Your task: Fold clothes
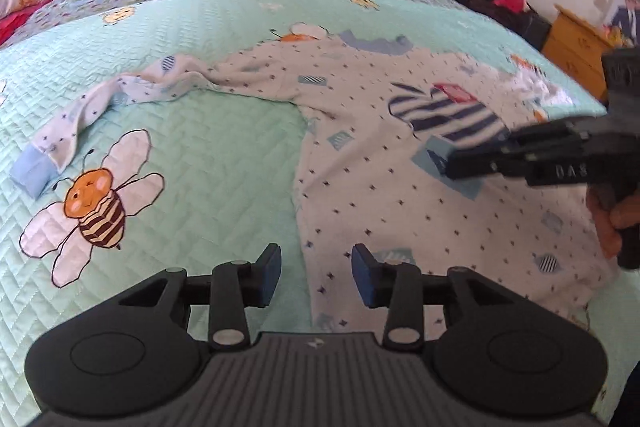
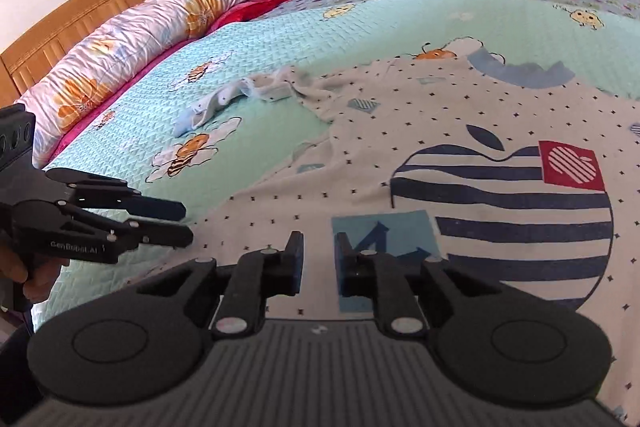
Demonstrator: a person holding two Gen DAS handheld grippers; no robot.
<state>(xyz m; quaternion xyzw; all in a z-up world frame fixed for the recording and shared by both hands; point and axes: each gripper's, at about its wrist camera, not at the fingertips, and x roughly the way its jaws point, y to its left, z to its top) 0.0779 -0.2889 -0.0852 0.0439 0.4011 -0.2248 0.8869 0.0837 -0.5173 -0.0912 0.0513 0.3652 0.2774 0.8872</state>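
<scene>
Shirt (image 1: pixel 400 155) flat on quilt (image 1: pixel 180 147), 1 sleeve (image 1: pixel 120 95) stretched out crumpled. Left gripper (image 1: pixel 316 275) apart over hem edge; right gripper (image 2: pixel 318 259) apart over chest print, holding nothing.

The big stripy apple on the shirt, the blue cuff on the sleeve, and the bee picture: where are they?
stripy apple (image 2: pixel 516 227), right wrist view, on a middle stripe.
blue cuff (image 1: pixel 32 169), left wrist view, on the sleeve's end band.
bee picture (image 1: pixel 96 209), left wrist view, on its striped body.
</scene>
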